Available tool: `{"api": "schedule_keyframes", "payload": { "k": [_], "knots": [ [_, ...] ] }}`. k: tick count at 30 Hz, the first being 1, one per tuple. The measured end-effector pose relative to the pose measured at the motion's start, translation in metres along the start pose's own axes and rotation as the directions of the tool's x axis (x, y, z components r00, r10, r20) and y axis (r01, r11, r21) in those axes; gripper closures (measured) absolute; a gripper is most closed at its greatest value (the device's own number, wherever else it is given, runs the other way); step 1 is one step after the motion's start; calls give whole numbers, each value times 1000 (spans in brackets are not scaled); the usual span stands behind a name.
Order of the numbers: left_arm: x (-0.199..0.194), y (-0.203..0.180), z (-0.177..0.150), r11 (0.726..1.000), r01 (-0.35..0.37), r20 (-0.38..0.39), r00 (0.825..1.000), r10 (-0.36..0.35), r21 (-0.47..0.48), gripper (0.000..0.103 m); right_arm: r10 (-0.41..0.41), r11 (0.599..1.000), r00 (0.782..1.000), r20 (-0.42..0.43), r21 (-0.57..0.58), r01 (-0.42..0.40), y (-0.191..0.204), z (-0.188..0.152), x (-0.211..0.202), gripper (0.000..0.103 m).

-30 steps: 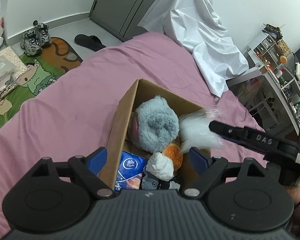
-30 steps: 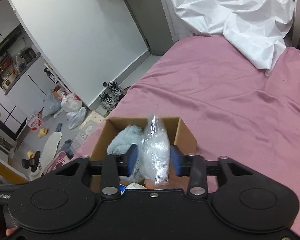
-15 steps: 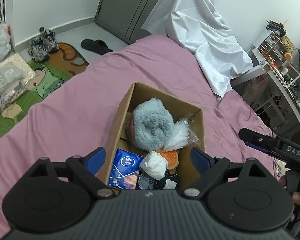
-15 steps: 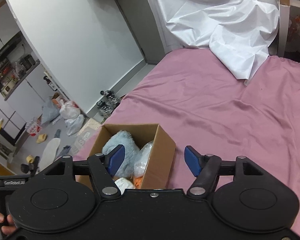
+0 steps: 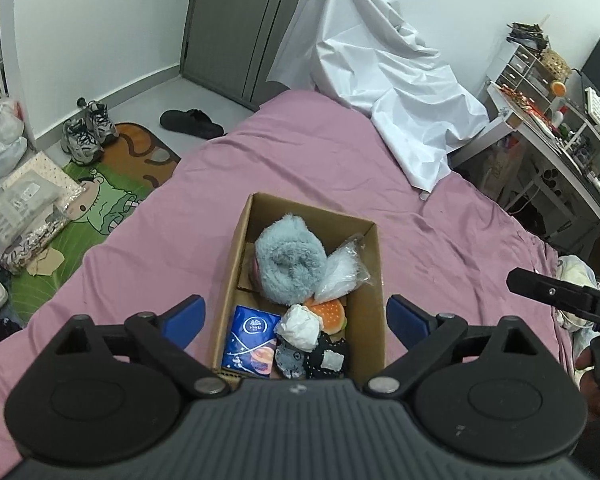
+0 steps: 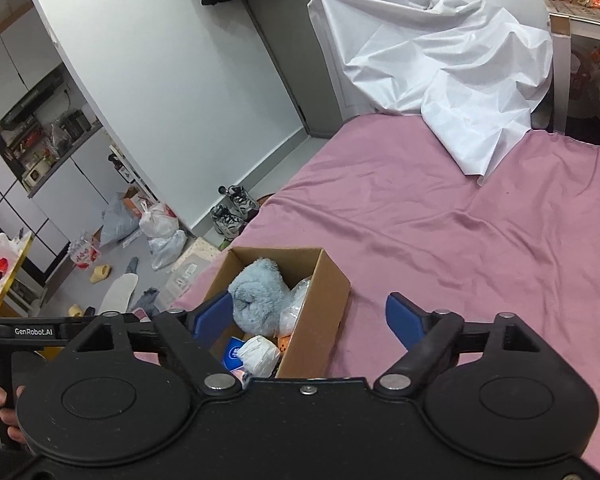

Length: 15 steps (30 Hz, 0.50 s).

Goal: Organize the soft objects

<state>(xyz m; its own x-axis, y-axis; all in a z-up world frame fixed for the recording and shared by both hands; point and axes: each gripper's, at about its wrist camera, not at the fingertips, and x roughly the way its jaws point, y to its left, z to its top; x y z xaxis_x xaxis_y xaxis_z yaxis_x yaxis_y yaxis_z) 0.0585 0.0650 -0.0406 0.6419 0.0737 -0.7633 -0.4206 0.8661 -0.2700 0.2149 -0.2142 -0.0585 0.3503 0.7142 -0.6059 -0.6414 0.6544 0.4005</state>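
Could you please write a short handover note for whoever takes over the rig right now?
Left gripper: open, empty, above the near end of the cardboard box.
Right gripper: open, empty, off the box's right side.
In the box on the pink bed: grey plush, clear plastic bag, burger toy, white wad, blue tissue pack, dark patched plush.
Done: every soft item in view is in the box.
Left: none visible on the bed; check outside the views.
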Motion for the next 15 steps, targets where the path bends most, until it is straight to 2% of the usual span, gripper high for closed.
{"api": "schedule_keyframes", "payload": {
  "k": [7,11,15],
  "knots": [
    [-19,-9,-8,1000,-20,-15,1000,20,18,2,12,1000,1000,7,-13,-12,6,-7,-22,6],
    [-32,-16,-13,1000,-6,-16,1000,7,28,1,10,1000,1000,20,-11,-10,11,-11,-36,0],
    [-46,-22,-18,999,0,-7,1000,1,41,1,19,1000,999,29,-16,-19,17,-15,-48,0]
  ]
}}
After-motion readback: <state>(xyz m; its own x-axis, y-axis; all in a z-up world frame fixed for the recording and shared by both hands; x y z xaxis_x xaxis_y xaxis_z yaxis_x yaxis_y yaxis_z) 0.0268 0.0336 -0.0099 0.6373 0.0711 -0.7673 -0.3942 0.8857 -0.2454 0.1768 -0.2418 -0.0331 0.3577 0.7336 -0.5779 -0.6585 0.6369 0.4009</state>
